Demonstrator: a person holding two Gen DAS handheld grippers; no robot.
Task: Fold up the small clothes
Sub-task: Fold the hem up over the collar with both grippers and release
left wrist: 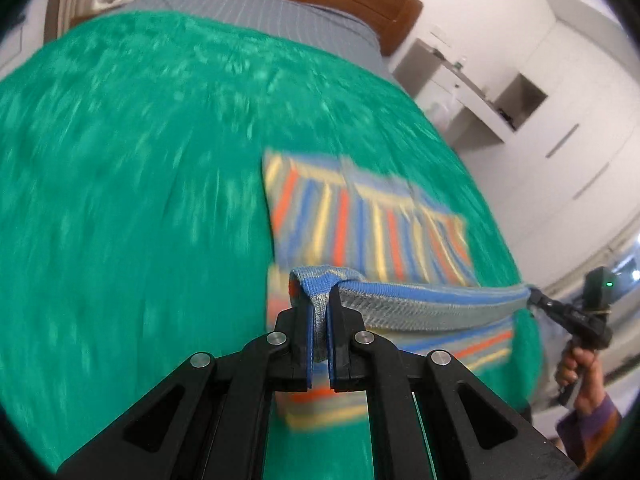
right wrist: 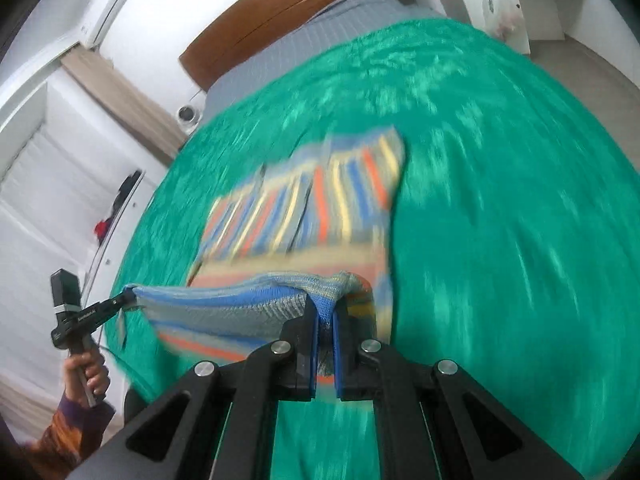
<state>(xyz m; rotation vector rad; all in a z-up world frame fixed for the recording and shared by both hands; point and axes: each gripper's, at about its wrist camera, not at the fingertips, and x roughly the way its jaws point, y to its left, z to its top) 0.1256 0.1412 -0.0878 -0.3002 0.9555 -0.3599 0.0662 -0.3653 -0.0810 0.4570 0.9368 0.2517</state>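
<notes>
While clamped tight on the striped garment's (left wrist: 372,216) near hem, left gripper (left wrist: 320,312) and right gripper (right wrist: 326,312) alike: mid-fold above green blanket (left wrist: 140,160), laying down and further folds left.

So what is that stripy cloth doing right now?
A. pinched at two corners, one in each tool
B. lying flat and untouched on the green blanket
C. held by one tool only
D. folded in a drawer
A: the left gripper clamps one end of the striped garment and the right gripper clamps the other, with the edge stretched between them above the green blanket.
</notes>
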